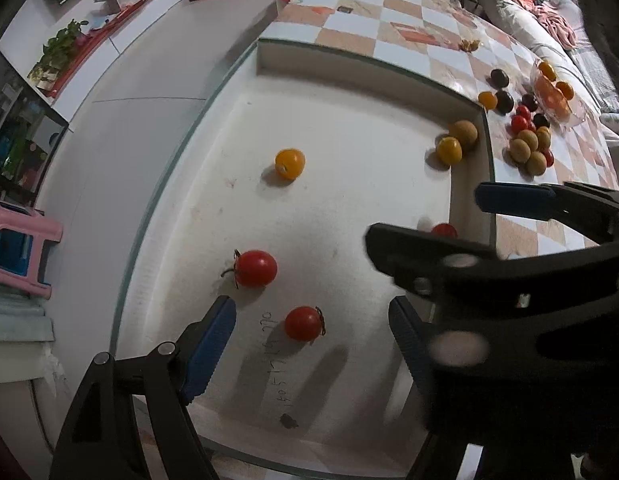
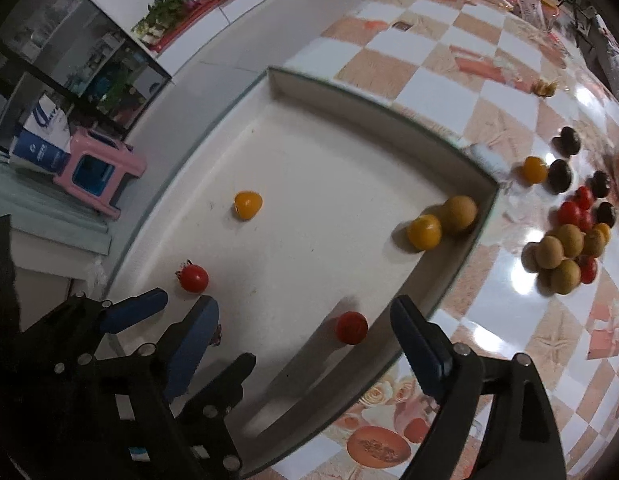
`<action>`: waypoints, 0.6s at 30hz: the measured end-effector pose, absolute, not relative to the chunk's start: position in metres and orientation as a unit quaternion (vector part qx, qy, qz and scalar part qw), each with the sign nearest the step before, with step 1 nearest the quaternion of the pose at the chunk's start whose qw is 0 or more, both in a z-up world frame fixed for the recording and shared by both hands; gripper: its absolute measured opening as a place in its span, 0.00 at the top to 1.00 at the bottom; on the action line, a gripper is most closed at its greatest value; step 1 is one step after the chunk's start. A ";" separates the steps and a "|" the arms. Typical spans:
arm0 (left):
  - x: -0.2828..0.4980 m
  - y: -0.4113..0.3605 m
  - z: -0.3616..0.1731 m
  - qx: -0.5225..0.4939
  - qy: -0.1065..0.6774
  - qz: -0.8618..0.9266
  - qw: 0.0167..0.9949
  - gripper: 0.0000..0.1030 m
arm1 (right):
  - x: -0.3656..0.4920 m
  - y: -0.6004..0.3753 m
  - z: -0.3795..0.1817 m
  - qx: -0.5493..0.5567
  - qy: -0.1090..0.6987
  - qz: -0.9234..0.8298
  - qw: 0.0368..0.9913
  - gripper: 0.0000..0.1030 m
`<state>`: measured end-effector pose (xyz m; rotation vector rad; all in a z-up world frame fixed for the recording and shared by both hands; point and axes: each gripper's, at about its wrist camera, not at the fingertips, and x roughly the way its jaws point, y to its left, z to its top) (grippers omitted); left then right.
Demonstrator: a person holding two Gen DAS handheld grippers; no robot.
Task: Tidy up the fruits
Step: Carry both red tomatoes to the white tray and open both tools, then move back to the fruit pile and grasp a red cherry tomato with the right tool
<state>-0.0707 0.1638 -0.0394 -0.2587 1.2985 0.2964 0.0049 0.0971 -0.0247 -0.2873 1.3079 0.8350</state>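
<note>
A white shallow tray (image 1: pixel 349 80) holds loose fruit. My left gripper (image 1: pixel 311 308) is open, pointing down, with a red cherry tomato (image 1: pixel 303 323) lying on the tray floor between its blue pads, untouched. Another red tomato (image 1: pixel 255 268) and a yellow one (image 1: pixel 289 163) lie further in. My right gripper (image 2: pixel 305 304) is open too, and a red tomato (image 2: pixel 351 327) rests on the tray between its fingers, nearer the right one. A yellow tomato (image 2: pixel 424 232) and a tan round fruit (image 2: pixel 459 213) sit in the tray's far right corner.
On the checked tablecloth (image 2: pixel 409 52) right of the tray lies a pile of tan, red, dark and yellow fruit (image 2: pixel 565 248), with a clear bowl (image 1: pixel 553 96) behind it. The tray's left edge (image 1: pixel 157 200) overhangs the floor. A pink stool (image 2: pixel 97 168) stands below.
</note>
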 end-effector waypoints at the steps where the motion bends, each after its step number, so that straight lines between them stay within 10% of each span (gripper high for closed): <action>1: -0.069 0.163 -0.037 -0.115 0.599 0.137 0.780 0.23 | 0.007 0.092 -0.021 -0.123 0.586 0.373 0.709 0.13; 18: 0.000 0.070 0.004 -0.070 0.569 0.047 0.818 0.23 | 0.089 -0.071 -0.022 -0.042 0.601 0.208 0.771 0.12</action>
